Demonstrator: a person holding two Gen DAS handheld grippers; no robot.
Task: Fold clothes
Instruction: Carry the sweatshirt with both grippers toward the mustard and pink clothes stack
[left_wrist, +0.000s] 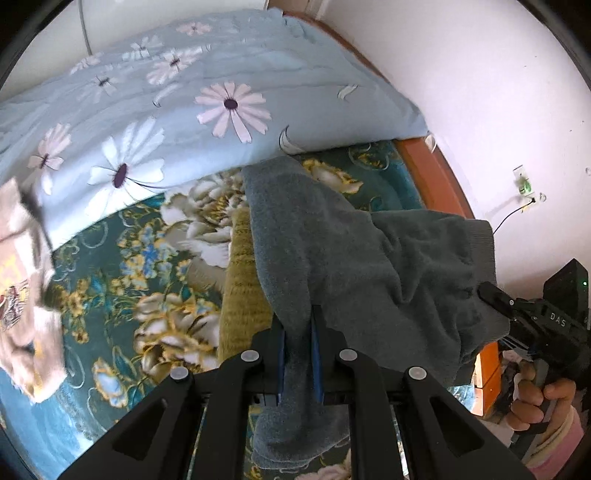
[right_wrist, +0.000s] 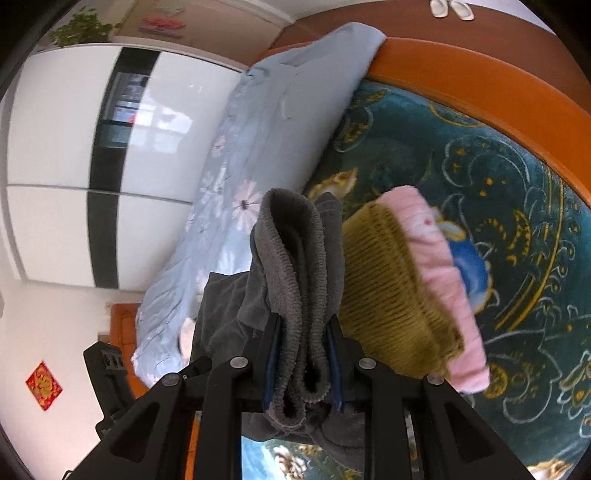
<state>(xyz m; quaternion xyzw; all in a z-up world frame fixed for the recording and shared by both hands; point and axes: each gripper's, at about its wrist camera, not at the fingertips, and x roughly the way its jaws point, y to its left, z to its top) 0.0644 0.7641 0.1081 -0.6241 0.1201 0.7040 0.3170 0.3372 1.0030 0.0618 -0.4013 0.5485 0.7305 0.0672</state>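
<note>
Both sets of jaws are clamped on the grey garment: the left gripper pinches a fold, the right gripper its ribbed hem. Just beyond lies an olive knit on a pink garment, over the floral bedspread.

We see open teal floral bedspread on the left, with room to pass between the beige garment at the far left and the folded olive knit. The rolled blue quilt blocks the far side. On the right, the orange bed frame and wall close us in.
</note>
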